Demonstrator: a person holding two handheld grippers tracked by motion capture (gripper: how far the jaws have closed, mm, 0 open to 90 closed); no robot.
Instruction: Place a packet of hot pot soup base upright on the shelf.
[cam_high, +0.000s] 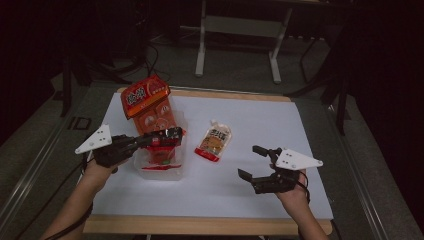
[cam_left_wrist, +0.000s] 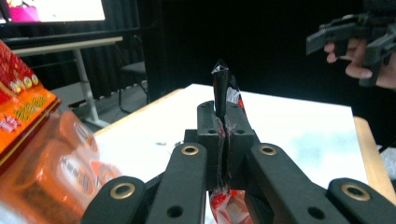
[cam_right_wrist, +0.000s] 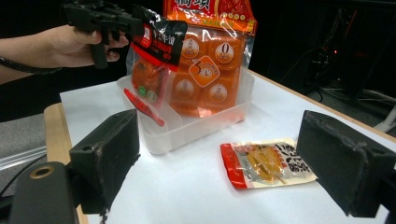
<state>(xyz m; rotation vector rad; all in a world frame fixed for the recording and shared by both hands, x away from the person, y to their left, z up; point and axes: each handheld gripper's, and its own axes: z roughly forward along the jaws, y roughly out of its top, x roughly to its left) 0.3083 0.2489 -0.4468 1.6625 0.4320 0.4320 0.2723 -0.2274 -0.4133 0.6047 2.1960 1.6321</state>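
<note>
Packet (cam_high: 164, 136), the dark one with red print, hangs from your left hand-held gripper (cam_high: 172, 134), whose jaws are pressed fully together on its top edge. In the left gripper view you see the thin seam of the packet (cam_left_wrist: 223, 100) pinched between the two pads, so the body of it drops down freely. I think you hold it by the edge so that it can slide upright into the tub (cam_high: 176, 169), beside the other packs.

Relative to the tub, the packet is above the near half, with its lower end already inside the walls. At the far end of the tub stands a big orange bag (cam_high: 146, 95), leaning on the wall, and this probably leaves the near part free for small packs.

Your right hand-held gripper (cam_high: 254, 162) is wide apart and has nothing in it. It waits to the right of the tub, over the white worktop (cam_high: 260, 120). Between it and the tub lies a flat pouch (cam_high: 215, 141), close before the open jaws in the right gripper view, so it seems the next thing to take.
</note>
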